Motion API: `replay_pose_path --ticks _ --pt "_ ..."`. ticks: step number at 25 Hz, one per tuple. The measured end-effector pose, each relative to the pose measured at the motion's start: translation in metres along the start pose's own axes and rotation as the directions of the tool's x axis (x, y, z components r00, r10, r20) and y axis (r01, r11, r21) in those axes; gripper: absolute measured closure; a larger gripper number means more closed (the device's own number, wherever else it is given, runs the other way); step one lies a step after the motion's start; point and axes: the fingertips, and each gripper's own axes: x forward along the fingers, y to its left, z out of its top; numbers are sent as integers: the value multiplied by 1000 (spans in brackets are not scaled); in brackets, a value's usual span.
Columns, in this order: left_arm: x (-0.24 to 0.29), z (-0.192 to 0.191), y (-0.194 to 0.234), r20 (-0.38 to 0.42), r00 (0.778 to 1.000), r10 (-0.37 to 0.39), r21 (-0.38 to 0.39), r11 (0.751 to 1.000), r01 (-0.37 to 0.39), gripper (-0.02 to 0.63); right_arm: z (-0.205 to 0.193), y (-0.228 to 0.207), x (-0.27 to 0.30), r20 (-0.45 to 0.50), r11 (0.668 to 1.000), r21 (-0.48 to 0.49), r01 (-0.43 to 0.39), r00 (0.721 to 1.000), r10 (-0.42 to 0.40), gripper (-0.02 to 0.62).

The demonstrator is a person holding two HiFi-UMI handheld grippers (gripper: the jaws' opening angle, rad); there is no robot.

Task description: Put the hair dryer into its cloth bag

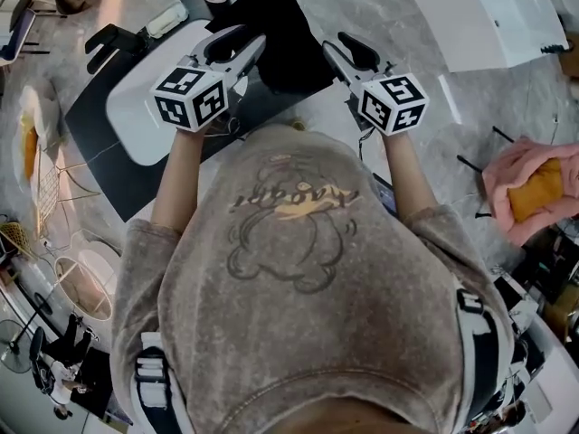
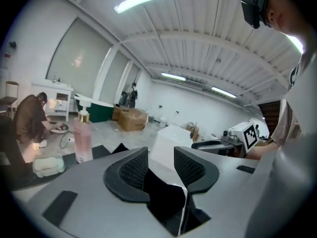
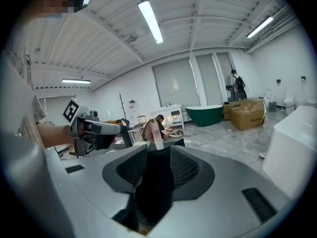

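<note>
The black cloth bag (image 1: 280, 39) hangs in the air at the person's 12 o'clock, held up above the dark tabletop (image 1: 99, 143) and the white rounded slab (image 1: 145, 107) that lies on it. The hair dryer itself cannot be picked out in any view.

The right gripper (image 3: 158, 150) sits at 1 o'clock of the person's chest. Its fingers (image 3: 185, 170) are closed on the bag, and black fabric fills the whole gap between the ribbed pads.

The left gripper (image 2: 161, 153) is at 11 o'clock. Its fingers (image 2: 133, 170) stand apart, with a white box (image 2: 171, 140) on the floor showing through the gap. Black cloth lies only low down between them, and the pads do not press on it.

Readable writing is scarce. Each gripper carries a cube of black-and-white square markers – patterns, not words. The grey-brown sweatshirt (image 1: 298, 269) has a bear outline with a line of script across it, too distorted to read. In the left gripper view, a pink pump bottle (image 2: 82, 138) stands on the tabletop at 9 o'clock of the fingers – its label cannot be read. The brown cardboard boxes (image 2: 131, 119) beyond it show no legible print.
</note>
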Motion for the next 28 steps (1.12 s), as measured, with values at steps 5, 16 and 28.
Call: replay_pose_path --ticks 5,16,28 --pt "-38 1 14 89 986 140 42 989 -144 446 6 18 3 34 1000 -19 2 999 -1 462" --pt "-60 -27 30 168 946 278 94 951 -296 442 -7 23 8 83 995 -49 81 994 -77 484" --pt "-59 -54 26 161 936 314 69 942 -328 588 -36 32 6 63 997 -23 71 996 -69 594"
